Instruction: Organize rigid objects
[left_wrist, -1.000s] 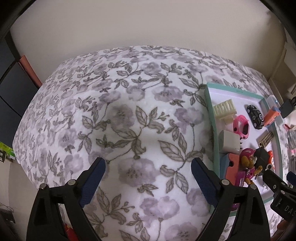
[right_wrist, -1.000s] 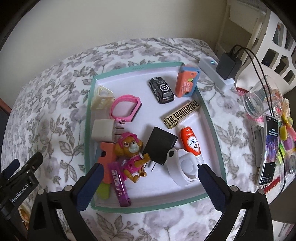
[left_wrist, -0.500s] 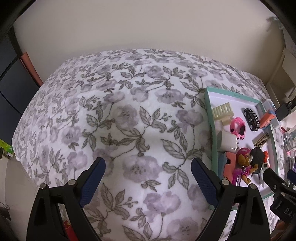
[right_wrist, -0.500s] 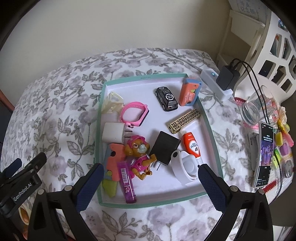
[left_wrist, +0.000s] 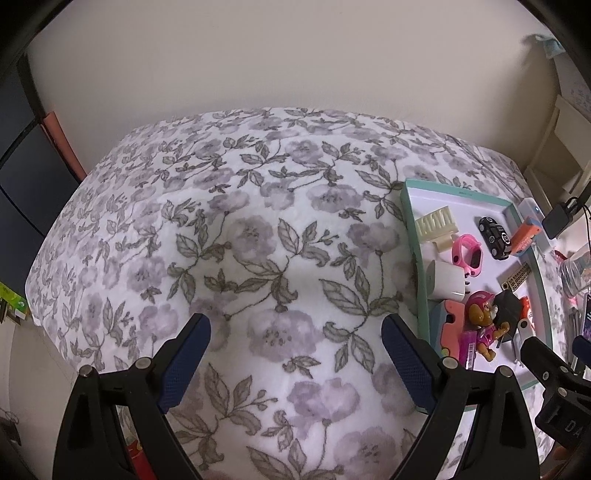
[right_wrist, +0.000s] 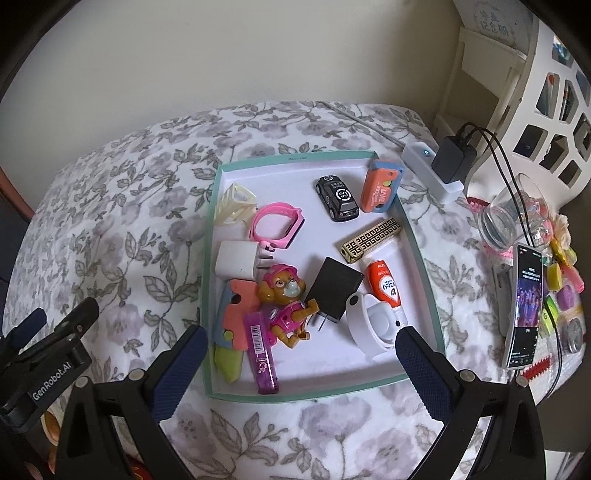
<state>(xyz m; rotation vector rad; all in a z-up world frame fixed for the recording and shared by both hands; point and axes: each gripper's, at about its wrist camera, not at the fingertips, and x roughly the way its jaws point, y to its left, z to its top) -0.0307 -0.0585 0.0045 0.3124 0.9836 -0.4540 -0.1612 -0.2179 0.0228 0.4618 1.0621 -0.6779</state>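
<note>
Compared with one second ago, both cameras sit farther back: the teal-rimmed white tray (right_wrist: 421, 251) appears smaller, and more of the floral-covered bench (left_wrist: 258, 240) is visible. The objects in the tray have not moved.

The right gripper (right_wrist: 299, 365) is released, jaws spread wide and empty, above the tray's near rim. Just beyond it lie the purple lighter (right_wrist: 261, 354) and the white strap holder (right_wrist: 373, 325). The pink pup figure (right_wrist: 286, 299) and black adapter (right_wrist: 332, 290) sit mid-tray, touching. The black toy car (right_wrist: 338, 197) and orange case (right_wrist: 380, 186) lie at the far end.

The left gripper (left_wrist: 295, 354) is likewise released and empty, over bare cloth left of the tray (left_wrist: 419, 266).
</note>
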